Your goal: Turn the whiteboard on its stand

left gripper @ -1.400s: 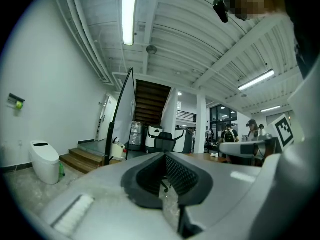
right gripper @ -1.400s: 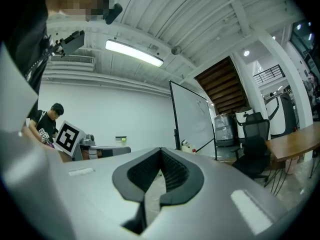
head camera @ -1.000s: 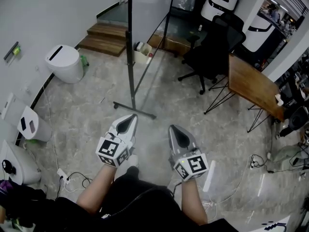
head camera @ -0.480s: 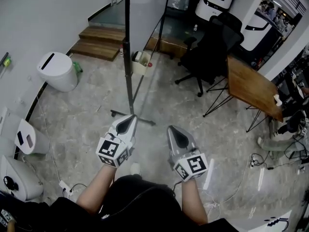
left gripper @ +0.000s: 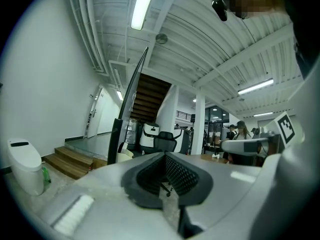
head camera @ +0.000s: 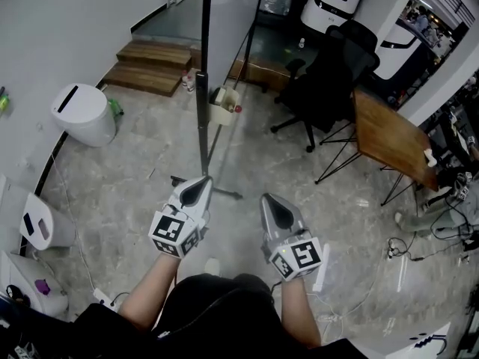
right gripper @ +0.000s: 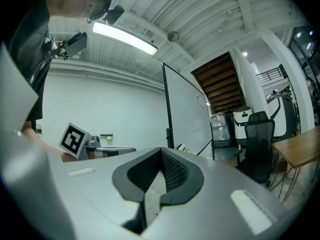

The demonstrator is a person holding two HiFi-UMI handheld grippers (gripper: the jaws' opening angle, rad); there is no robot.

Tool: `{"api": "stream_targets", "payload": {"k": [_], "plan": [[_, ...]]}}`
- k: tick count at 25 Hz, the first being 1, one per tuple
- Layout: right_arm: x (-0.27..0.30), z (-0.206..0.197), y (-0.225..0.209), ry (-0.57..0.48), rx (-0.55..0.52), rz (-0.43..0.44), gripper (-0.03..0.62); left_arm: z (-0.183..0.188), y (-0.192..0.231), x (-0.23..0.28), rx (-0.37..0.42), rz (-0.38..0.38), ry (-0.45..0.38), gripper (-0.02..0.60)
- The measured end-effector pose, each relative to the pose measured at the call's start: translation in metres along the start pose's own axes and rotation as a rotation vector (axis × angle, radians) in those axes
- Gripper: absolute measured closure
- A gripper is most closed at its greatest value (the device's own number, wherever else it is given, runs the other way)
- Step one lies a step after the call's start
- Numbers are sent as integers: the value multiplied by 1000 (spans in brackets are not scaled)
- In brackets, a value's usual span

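Change: the whole floor has slid nearer in the head view; the stand's foot now lies just ahead of the left jaw tips, while both grippers keep the same pose.
Left gripper [head camera: 198,188]: jaws pressed together, nothing between them; it points forward, at the stand's upright.
Right gripper [head camera: 272,203]: jaws likewise closed and empty, level with the left one and a little to its right.
Stand foot [head camera: 206,186]: a dark bar flat on the stone floor, near the left gripper's tip but not touching it.
Whiteboard [head camera: 226,21]: upright on its stand, ahead and slightly left, seen almost edge-on, so its long face runs from near to far.
Bearing for the move: the near frame post [head camera: 203,81] is straight ahead of the left gripper, which is the nearer one; the right gripper faces the board's white side, and I judge it the better placed to push that face round.
Far right: black office chair [head camera: 331,72] and wooden table [head camera: 391,135], apart from the board.
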State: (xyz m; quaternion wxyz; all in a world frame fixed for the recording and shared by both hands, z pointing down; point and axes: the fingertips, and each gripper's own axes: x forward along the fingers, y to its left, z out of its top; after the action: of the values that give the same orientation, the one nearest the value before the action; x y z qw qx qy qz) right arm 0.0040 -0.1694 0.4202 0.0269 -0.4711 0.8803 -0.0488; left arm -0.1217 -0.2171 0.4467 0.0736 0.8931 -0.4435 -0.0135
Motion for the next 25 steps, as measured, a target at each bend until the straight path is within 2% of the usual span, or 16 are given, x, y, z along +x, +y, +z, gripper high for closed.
{"api": "stream_targets", "payload": {"k": [11,19,22,25], "plan": [[26,-5,-4,18,-6,12,588,-5,23,13,-13,13,5,578],[43,0,-17,10,1,67,588,-1,33,31,8,59,10,578],[50,4,-24,1,-4,90,588,0,42,42,26,105,9,577],[59,12,-34,-9,-9,111,588,4,66,55,54,201,-9,575]]}}
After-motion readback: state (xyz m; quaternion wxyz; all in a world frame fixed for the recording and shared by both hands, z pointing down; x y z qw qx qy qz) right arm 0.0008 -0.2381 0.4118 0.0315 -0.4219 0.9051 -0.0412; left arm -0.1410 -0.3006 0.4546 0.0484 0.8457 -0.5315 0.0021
